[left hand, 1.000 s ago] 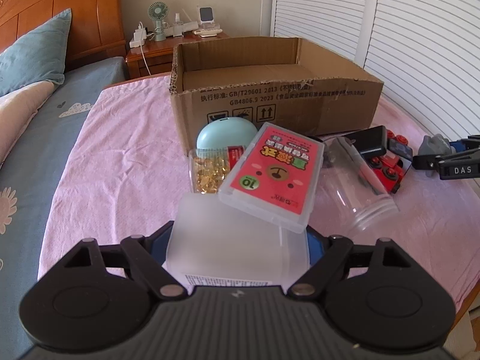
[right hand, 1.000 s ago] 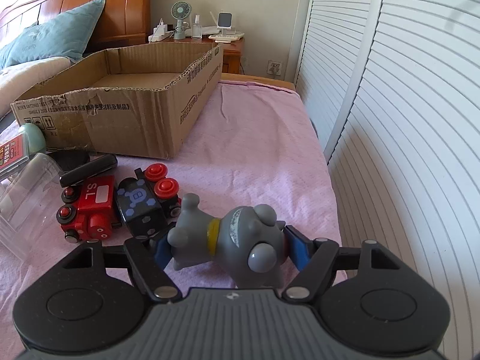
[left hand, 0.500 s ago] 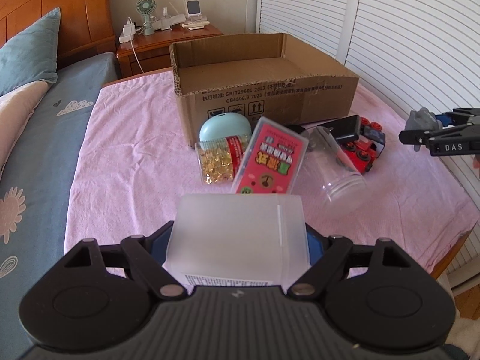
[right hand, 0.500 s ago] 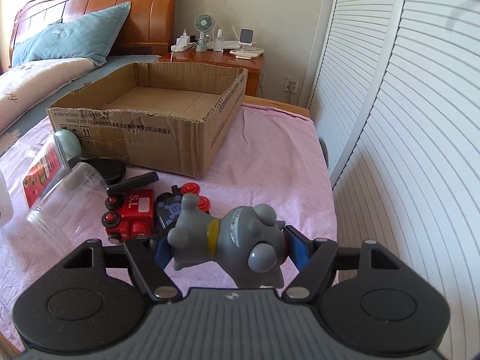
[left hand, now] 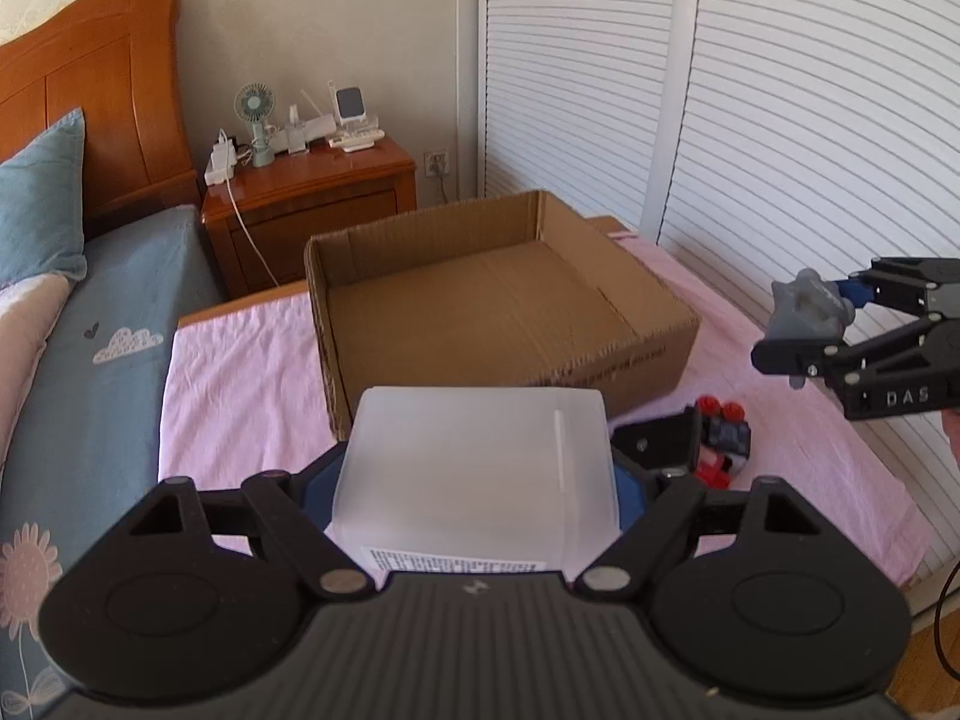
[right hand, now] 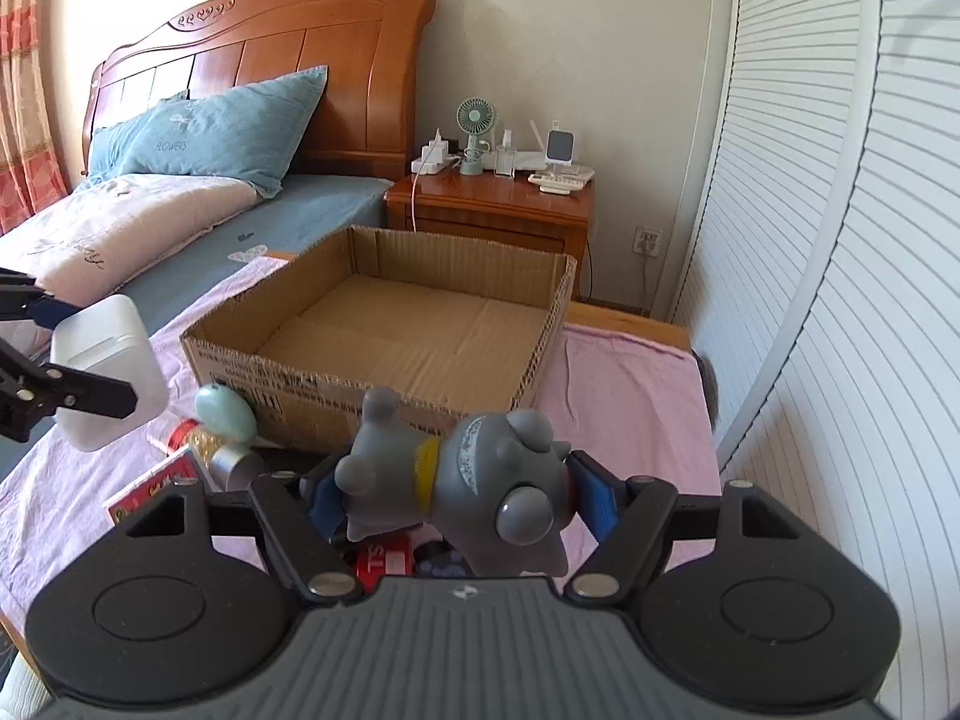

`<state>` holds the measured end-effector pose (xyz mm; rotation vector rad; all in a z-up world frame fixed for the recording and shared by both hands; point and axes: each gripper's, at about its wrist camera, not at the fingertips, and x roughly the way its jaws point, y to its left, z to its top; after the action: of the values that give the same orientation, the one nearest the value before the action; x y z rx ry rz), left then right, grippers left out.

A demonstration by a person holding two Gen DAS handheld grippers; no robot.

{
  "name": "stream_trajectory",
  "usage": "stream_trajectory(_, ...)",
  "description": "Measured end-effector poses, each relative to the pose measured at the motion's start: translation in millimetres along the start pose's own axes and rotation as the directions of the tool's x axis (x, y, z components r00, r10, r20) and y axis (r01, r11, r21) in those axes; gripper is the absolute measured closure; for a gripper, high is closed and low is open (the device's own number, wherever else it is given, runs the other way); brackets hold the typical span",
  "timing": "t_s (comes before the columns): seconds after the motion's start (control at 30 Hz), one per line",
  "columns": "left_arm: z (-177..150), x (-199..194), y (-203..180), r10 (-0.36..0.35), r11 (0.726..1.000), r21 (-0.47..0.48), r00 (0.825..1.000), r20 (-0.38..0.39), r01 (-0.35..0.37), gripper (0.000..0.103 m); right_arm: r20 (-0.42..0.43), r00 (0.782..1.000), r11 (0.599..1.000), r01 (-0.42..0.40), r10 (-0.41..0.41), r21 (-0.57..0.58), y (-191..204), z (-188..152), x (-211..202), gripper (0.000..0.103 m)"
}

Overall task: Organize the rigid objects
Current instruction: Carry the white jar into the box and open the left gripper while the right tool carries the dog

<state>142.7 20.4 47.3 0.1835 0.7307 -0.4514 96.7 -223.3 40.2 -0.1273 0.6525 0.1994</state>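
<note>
Left claw (left hand: 474, 483) clamped on frosted plastic box (left hand: 477, 468), hiding most clutter behind; right claw (right hand: 447, 501) gripping gray toy figure (right hand: 462, 480), masking red toy train (right hand: 384, 561). Both raised higher than before, above pink cloth (left hand: 240, 372), facing empty cardboard box (right hand: 420, 324).
</note>
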Motion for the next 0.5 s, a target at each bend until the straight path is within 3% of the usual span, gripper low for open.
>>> stream_trajectory(0.3,79,76,12,0.036,0.999,0.039,0.999,-0.014,-0.036,0.02,0.022,1.0,1.0,-0.017,0.017,-0.006,-2,46,28,0.025)
stream_trajectory(0.5,113,130,26,0.074,0.997,-0.007,0.997,-0.033,-0.075,0.02,0.019,1.0,1.0,-0.01,0.011,-0.017,-2,58,43,0.025)
